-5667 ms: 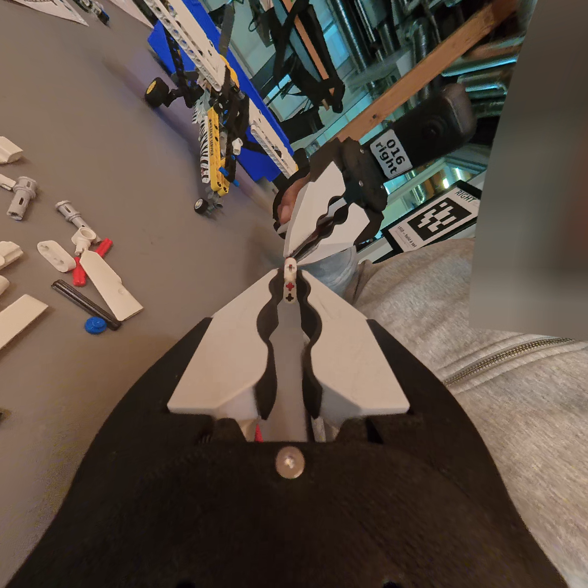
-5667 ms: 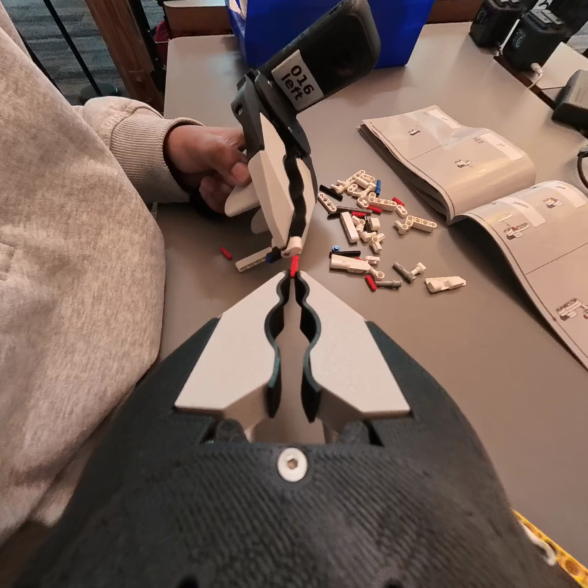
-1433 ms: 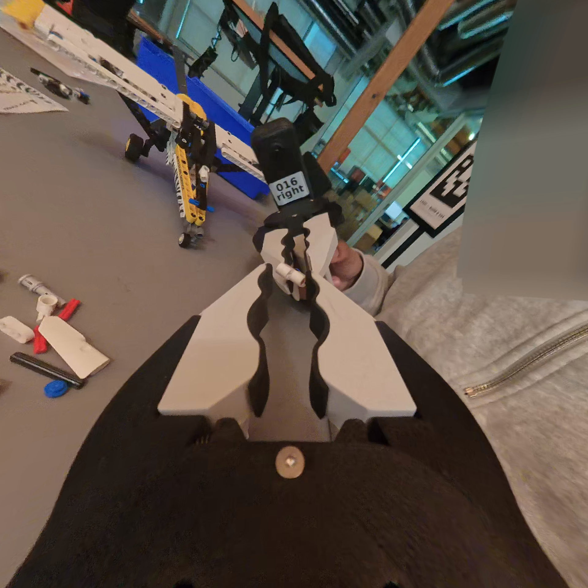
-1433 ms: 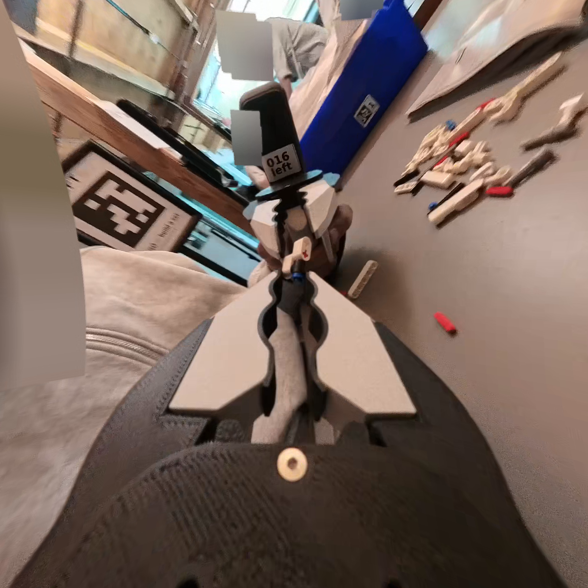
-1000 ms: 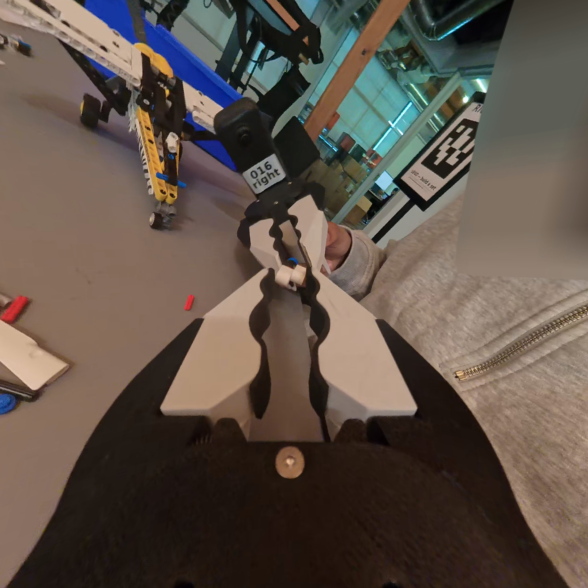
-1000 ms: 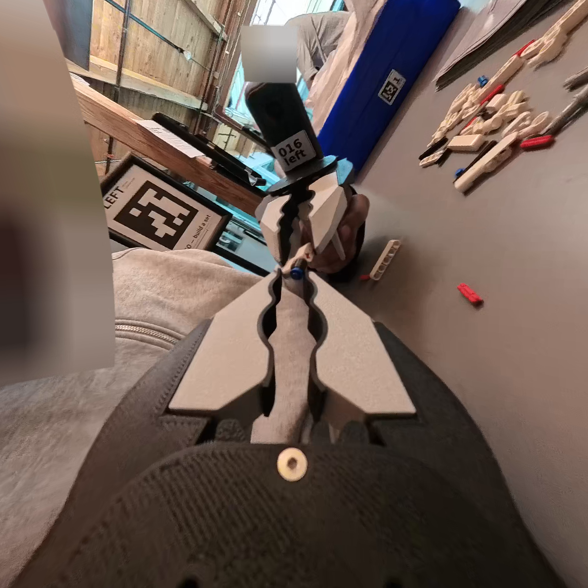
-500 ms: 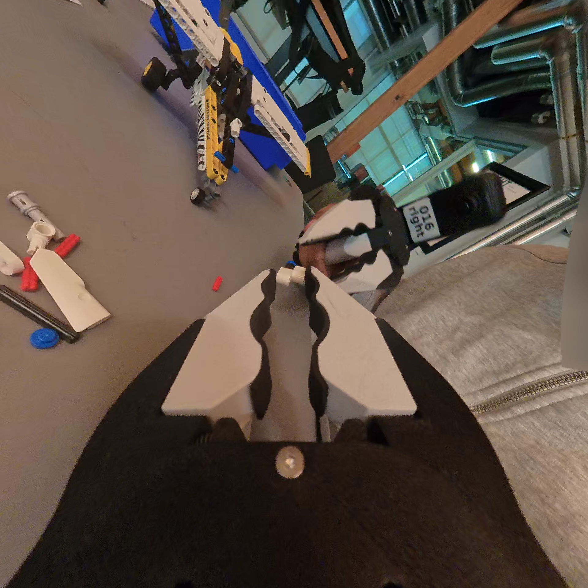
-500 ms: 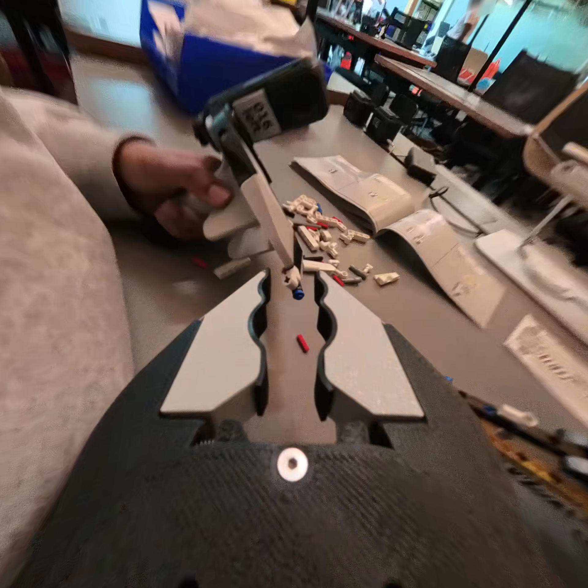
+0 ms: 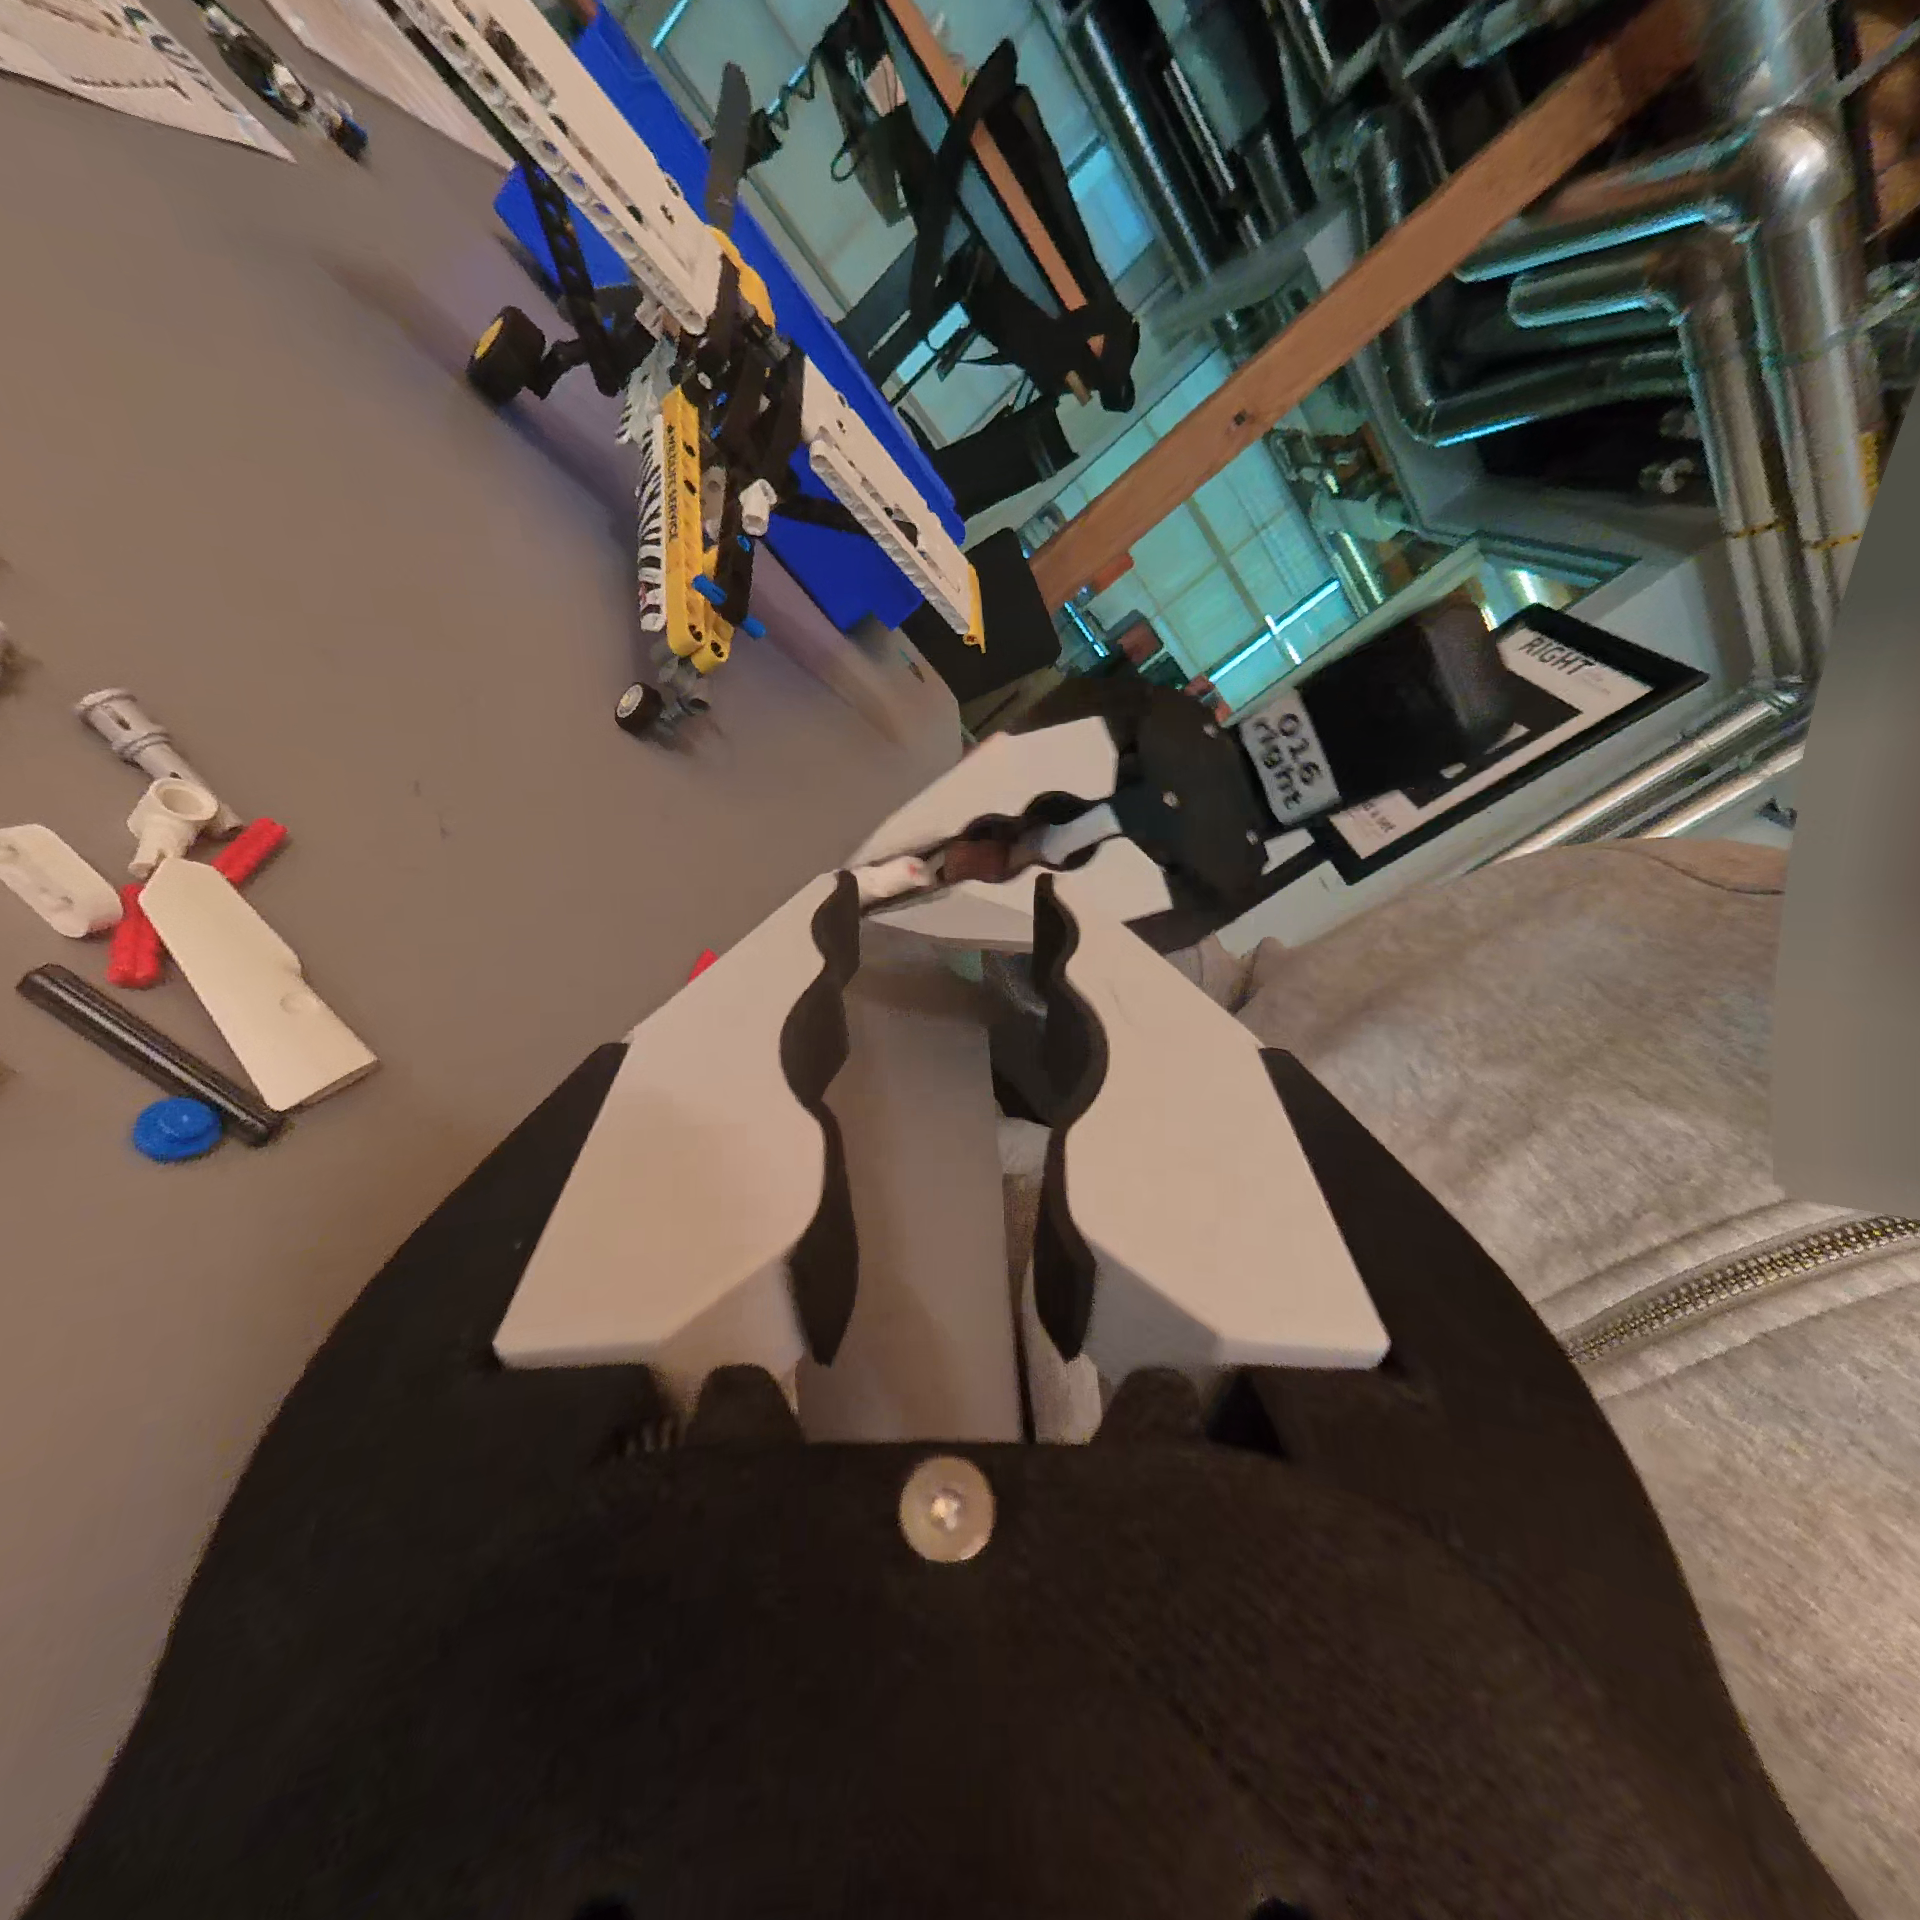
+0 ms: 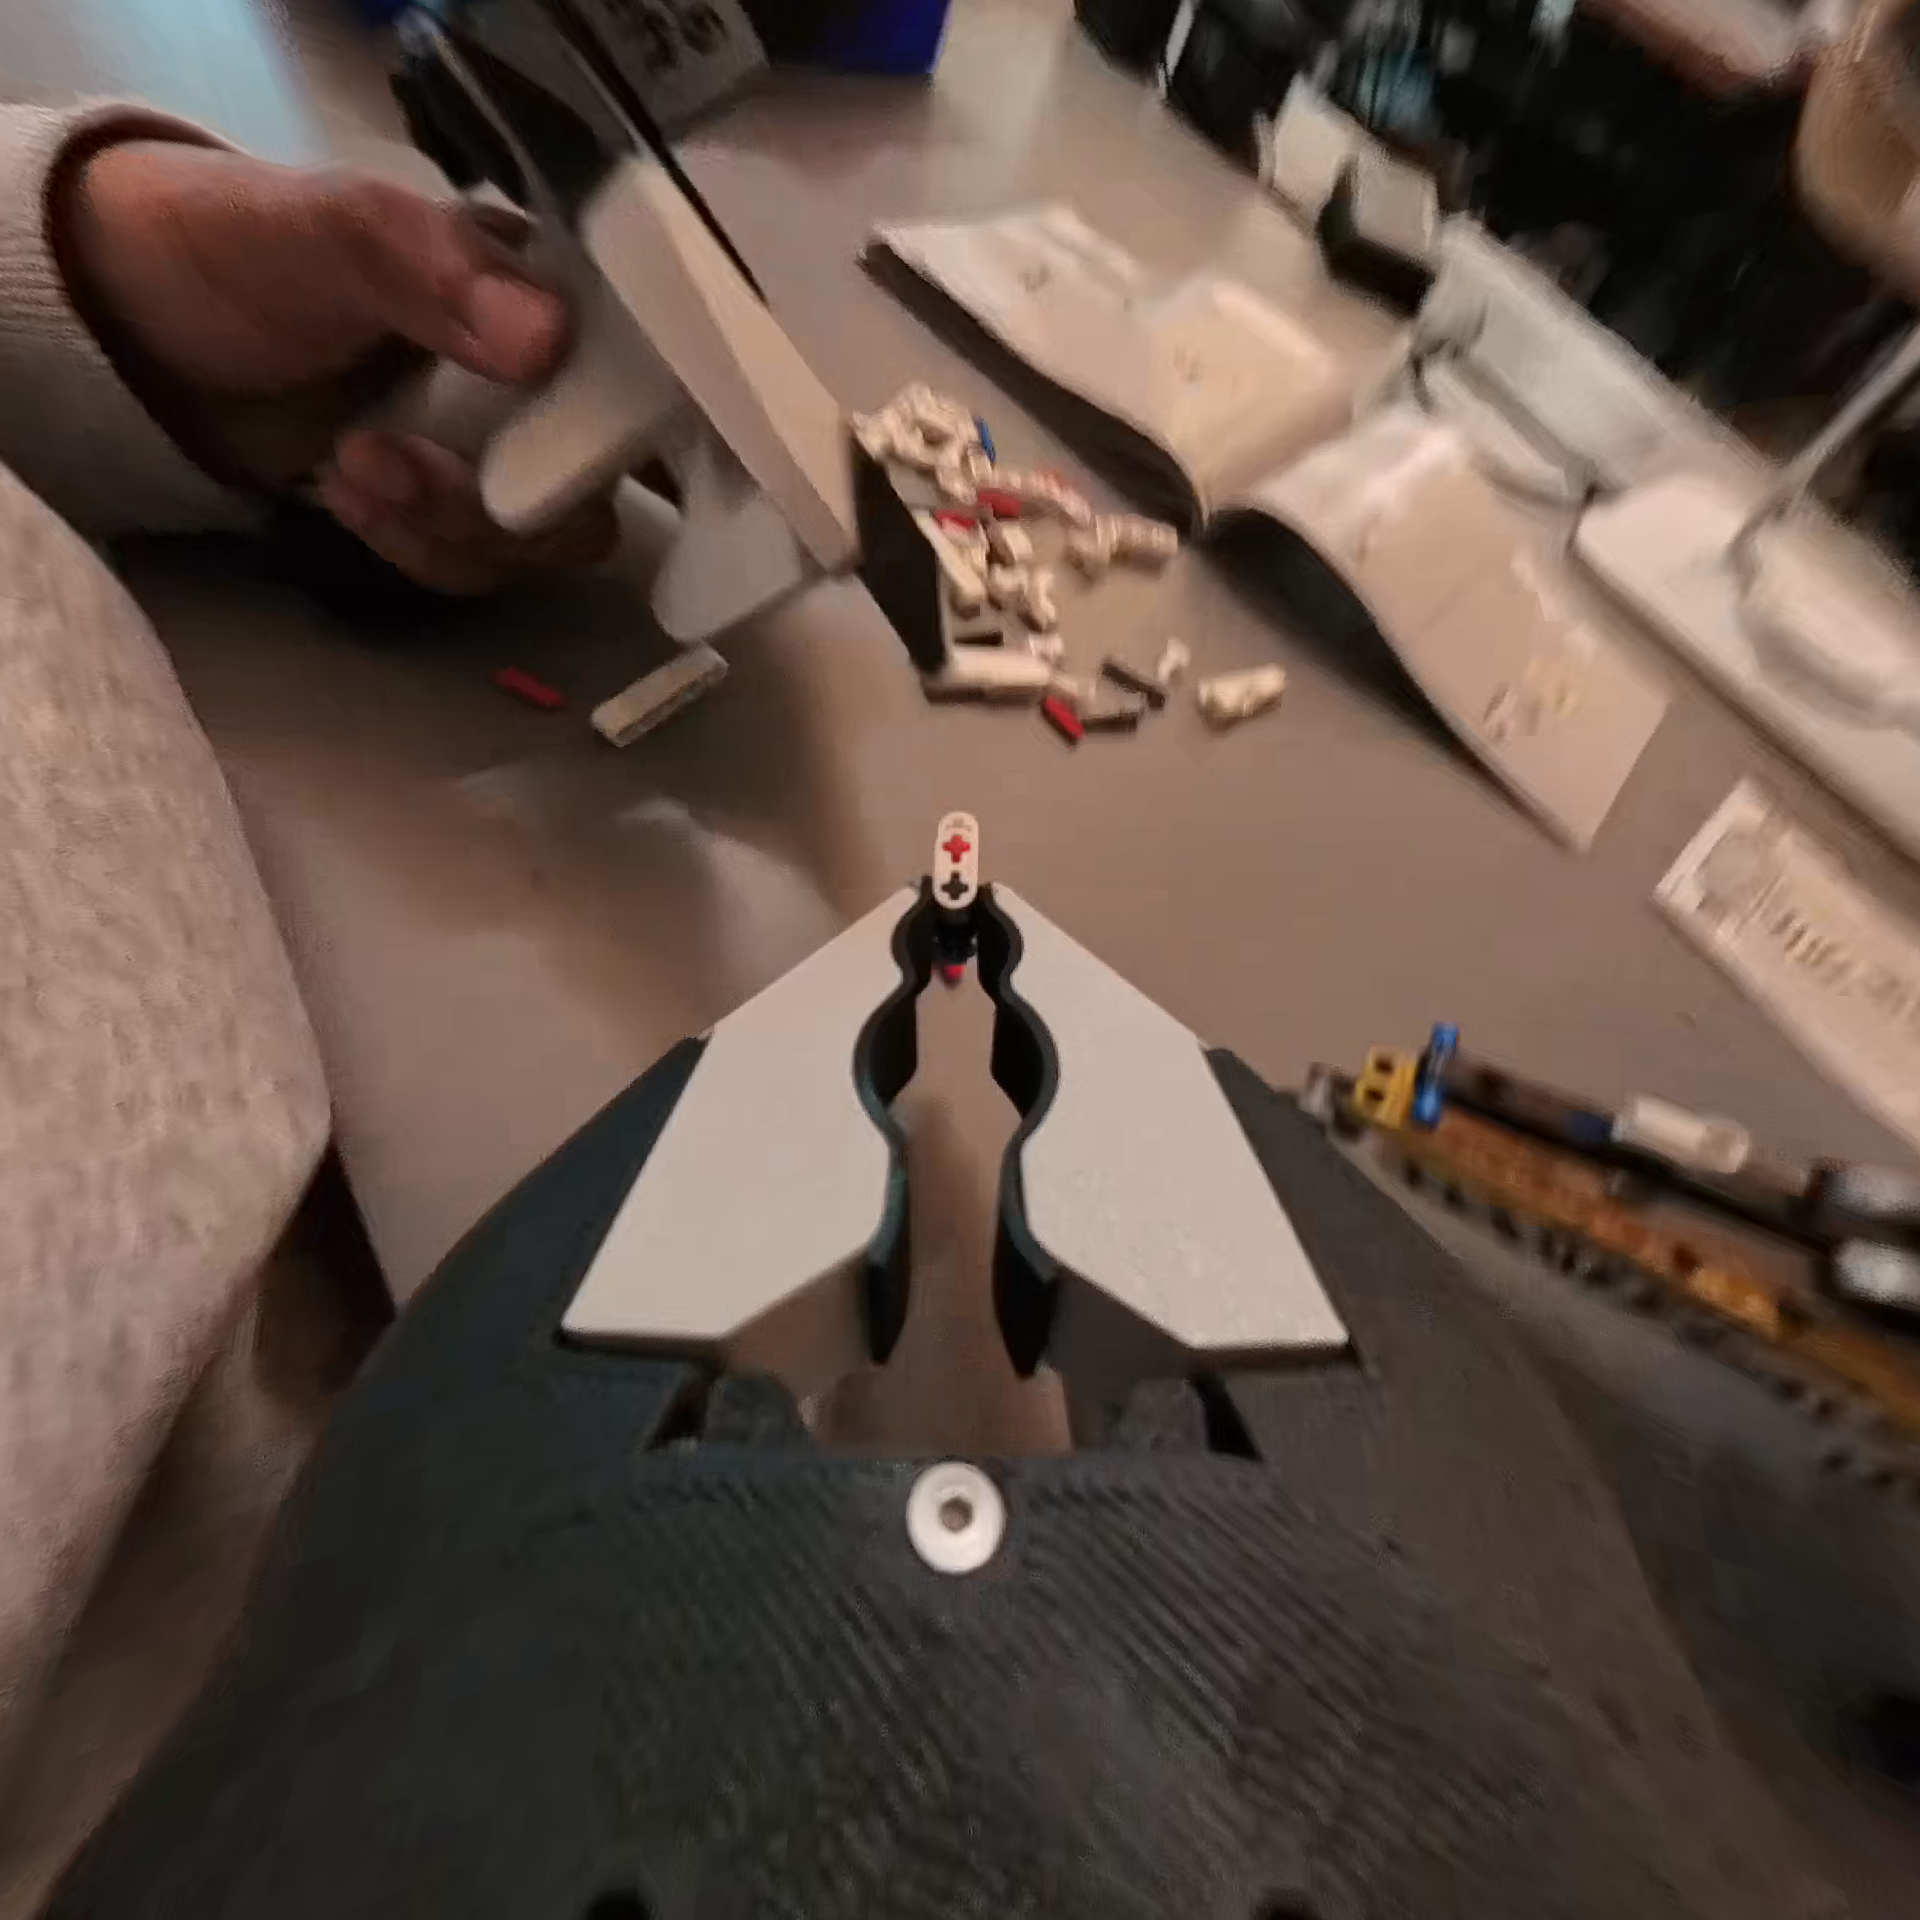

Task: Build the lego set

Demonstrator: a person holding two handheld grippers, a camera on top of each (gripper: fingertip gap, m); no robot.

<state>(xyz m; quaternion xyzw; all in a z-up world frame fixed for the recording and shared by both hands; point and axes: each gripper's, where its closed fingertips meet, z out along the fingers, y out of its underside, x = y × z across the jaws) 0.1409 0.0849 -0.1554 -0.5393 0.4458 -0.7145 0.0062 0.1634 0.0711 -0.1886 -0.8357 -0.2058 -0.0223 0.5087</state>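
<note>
My right gripper (image 10: 954,906) is shut on a small white connector (image 10: 956,854) with a red pin in it, held above the grey table (image 10: 1195,935). In the left wrist view the right gripper (image 9: 904,871) lies just past my fingertips, and the connector (image 9: 891,879) shows at its tip. My left gripper (image 9: 940,894) is open and empty. It shows blurred in the right wrist view (image 10: 862,561), held by a hand (image 10: 312,312). The partly built yellow, white and black model (image 9: 707,499) stands far back on the table and also shows in the right wrist view (image 10: 1558,1195).
Loose white, red, black and blue pieces (image 9: 208,935) lie left of the left gripper; the pile (image 10: 1018,561) is beside an open instruction booklet (image 10: 1195,343). A red pin (image 10: 530,686) and a white beam (image 10: 660,691) lie near the hand. A blue bin (image 9: 831,488) stands behind the model. Left tips to right tips: about 5 centimeters.
The white connector passed from my left gripper to my right gripper. The left jaws opened and the right jaws shut on it, then the right gripper drew away from the left.
</note>
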